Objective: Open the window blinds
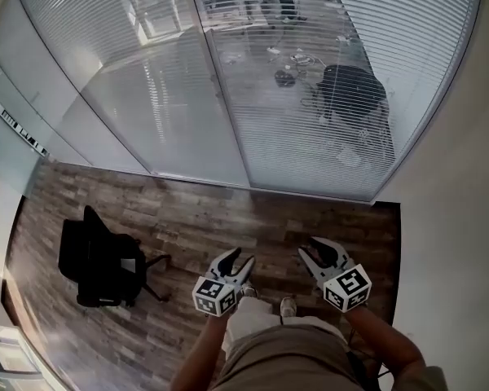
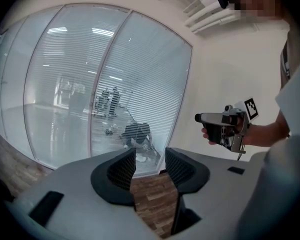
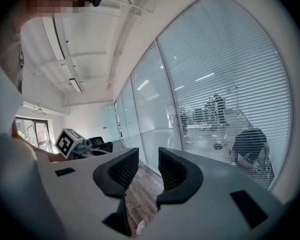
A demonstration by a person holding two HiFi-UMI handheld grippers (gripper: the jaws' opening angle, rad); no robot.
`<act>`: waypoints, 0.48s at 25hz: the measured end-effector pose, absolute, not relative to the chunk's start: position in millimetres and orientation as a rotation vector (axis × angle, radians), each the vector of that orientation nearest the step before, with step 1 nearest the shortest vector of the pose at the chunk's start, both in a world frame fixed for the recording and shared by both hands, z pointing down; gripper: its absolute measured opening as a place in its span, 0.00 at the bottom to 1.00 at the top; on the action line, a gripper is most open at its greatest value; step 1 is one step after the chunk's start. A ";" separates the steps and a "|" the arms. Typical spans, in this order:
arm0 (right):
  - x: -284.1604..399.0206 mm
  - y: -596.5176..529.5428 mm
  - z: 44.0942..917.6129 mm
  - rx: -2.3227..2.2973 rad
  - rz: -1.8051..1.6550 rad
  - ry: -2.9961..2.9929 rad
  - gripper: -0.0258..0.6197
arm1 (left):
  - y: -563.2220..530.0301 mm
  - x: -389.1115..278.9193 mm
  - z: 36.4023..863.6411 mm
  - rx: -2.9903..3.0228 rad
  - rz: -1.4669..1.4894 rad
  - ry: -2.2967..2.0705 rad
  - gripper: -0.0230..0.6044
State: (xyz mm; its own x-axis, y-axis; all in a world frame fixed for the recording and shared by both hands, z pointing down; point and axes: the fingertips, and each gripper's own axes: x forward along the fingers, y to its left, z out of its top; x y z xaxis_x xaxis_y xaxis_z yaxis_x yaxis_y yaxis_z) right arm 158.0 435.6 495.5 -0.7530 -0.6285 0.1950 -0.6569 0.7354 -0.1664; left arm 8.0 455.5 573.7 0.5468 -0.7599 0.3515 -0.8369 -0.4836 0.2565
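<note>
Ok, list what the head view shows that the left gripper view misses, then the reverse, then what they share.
Head view only: the black office chair standing on the floor at left, and the person's beige shorts.

Left gripper view only: the white ceiling fittings high on the right.

Both: the white slatted blinds behind the glass wall, the brown wood-plank floor, a dark-clothed person crouched beyond the glass, the left gripper and the right gripper, each with jaws apart and empty.
</note>
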 end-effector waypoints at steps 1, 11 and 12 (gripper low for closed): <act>163.4 442.7 496.2 1.050 0.342 -2.807 0.24 | 462.4 11.4 572.8 2.389 0.265 -1.306 0.35; 177.8 491.4 492.5 1.139 0.328 -2.772 0.24 | 504.5 5.7 563.2 2.388 0.262 -1.306 0.35; 176.6 495.2 492.9 1.151 0.328 -2.764 0.24 | 507.2 2.8 562.3 2.394 0.262 -1.299 0.35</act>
